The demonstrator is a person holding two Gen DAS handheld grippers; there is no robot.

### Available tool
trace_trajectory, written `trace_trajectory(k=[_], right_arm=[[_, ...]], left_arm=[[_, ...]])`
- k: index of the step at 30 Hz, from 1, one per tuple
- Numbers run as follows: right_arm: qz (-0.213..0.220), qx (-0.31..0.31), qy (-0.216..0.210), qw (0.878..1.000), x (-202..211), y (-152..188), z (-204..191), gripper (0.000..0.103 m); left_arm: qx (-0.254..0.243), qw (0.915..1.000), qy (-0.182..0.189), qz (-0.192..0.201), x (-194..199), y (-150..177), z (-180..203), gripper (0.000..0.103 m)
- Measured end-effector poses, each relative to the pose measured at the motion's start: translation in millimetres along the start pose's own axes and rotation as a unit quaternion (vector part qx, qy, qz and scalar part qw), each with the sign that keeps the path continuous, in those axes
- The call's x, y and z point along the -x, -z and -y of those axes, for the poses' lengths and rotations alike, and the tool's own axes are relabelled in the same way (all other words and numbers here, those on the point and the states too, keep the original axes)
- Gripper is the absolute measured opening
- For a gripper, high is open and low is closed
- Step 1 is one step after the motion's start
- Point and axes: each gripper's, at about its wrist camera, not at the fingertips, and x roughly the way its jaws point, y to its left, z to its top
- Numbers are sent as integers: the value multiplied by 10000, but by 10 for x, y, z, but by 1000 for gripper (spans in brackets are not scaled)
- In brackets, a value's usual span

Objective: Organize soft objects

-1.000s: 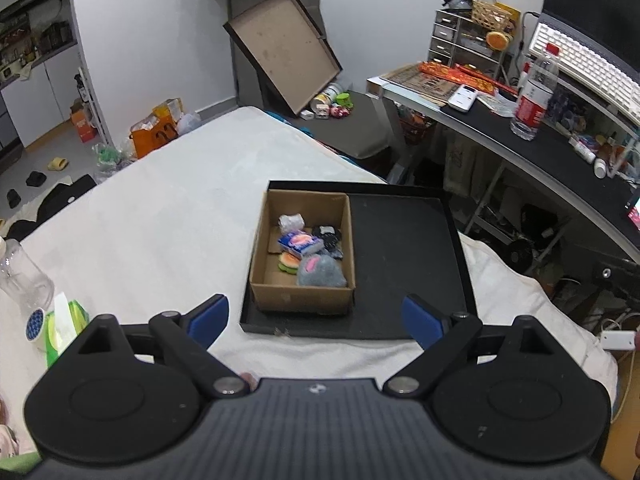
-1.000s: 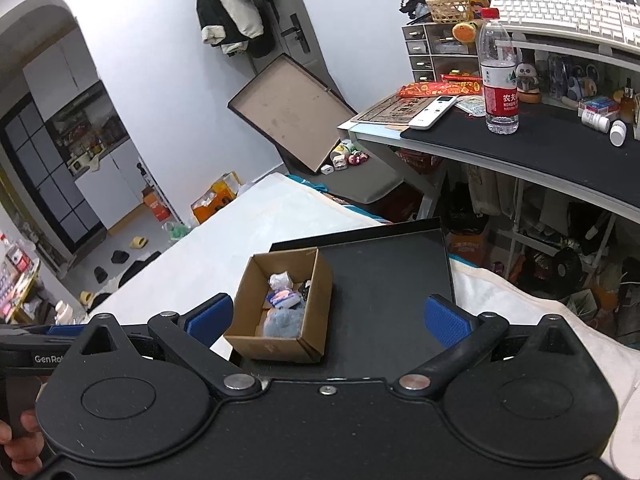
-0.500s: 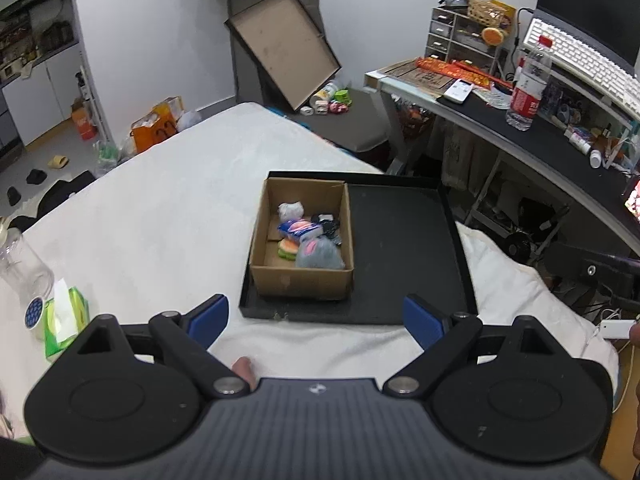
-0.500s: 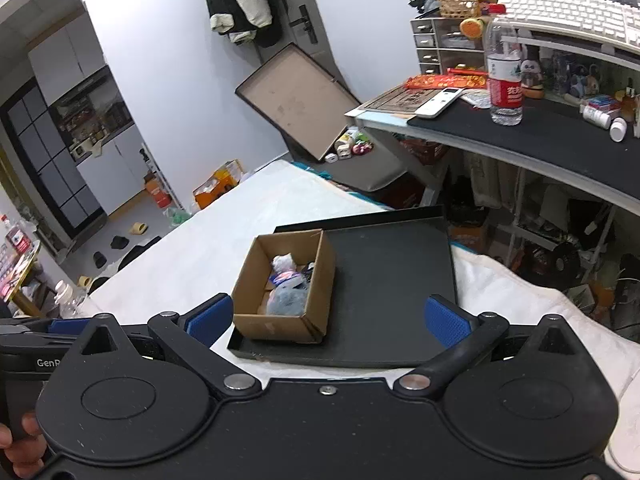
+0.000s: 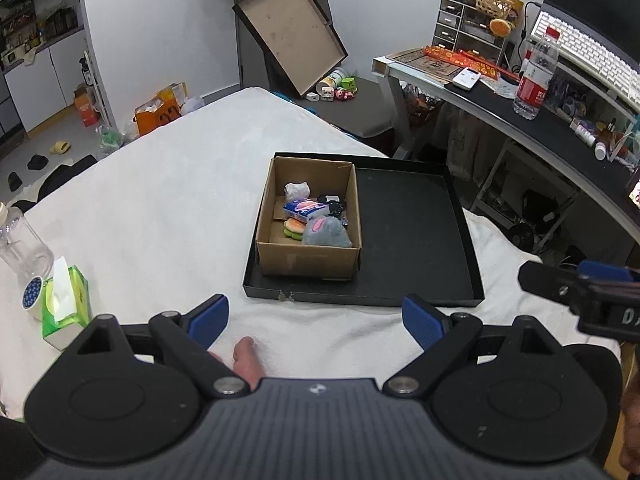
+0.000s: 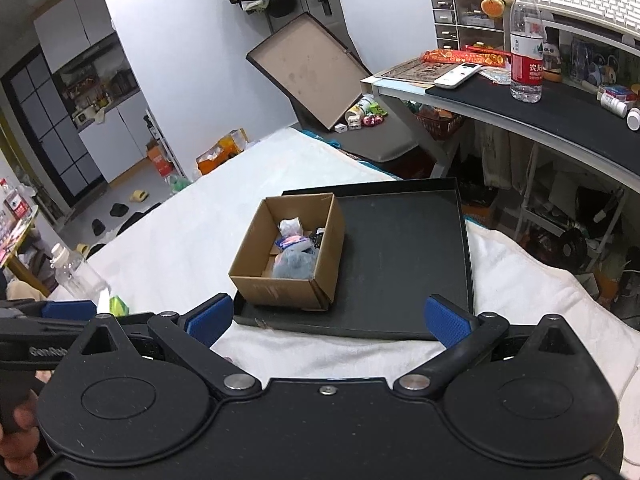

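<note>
Left wrist view
Left claw [image 5: 316, 322]: blue pads spread wide, nothing between them; held low over the white bed cover [image 5: 160, 208].
Cardboard box [image 5: 308, 258]: straight ahead of the claw, standing in the left part of the black tray [image 5: 416, 240], its near wall just inside the tray's near rim.
Soft objects: all inside the box. Grey plush [image 5: 326, 234] at the near right corner; burger-shaped toy [image 5: 294, 227] just left of it; blue-and-white packet [image 5: 302, 209] behind those; dark item [image 5: 334, 206] at the right wall; crumpled white piece [image 5: 297, 189] farthest back.
Tissue pack [image 5: 64, 304]: green, far left of the claw, on the bed; a tape roll [image 5: 34, 294] and a clear bottle [image 5: 24, 244] beside it.
Right claw [image 5: 576, 284]: seen at the far right edge, only partly in frame.
Desk [image 5: 532, 120]: ahead to the right, carrying a water bottle [image 5: 534, 80].

Right wrist view
Right claw [image 6: 326, 320]: pads wide apart, holding nothing; above the near bed edge.
Cardboard box [image 6: 280, 290]: ahead and slightly left of the claw's centre, in the tray's [image 6: 400, 248] left part; grey plush [image 6: 294, 266] nearest, other contents partly hidden by the box wall.
Left claw [image 6: 68, 310]: at the far left edge, blue pad showing.
Desk [image 6: 520, 108]: ahead right, with water bottle [image 6: 526, 64] and a white remote [image 6: 456, 75].
</note>
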Motion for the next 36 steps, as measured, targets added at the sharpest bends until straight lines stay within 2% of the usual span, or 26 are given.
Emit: trace_trajectory(k=[36], right_arm=[[86, -15, 29, 10000, 71, 5, 12, 103]], left_arm=[[-110, 9998, -159, 17, -25, 66, -50, 93]])
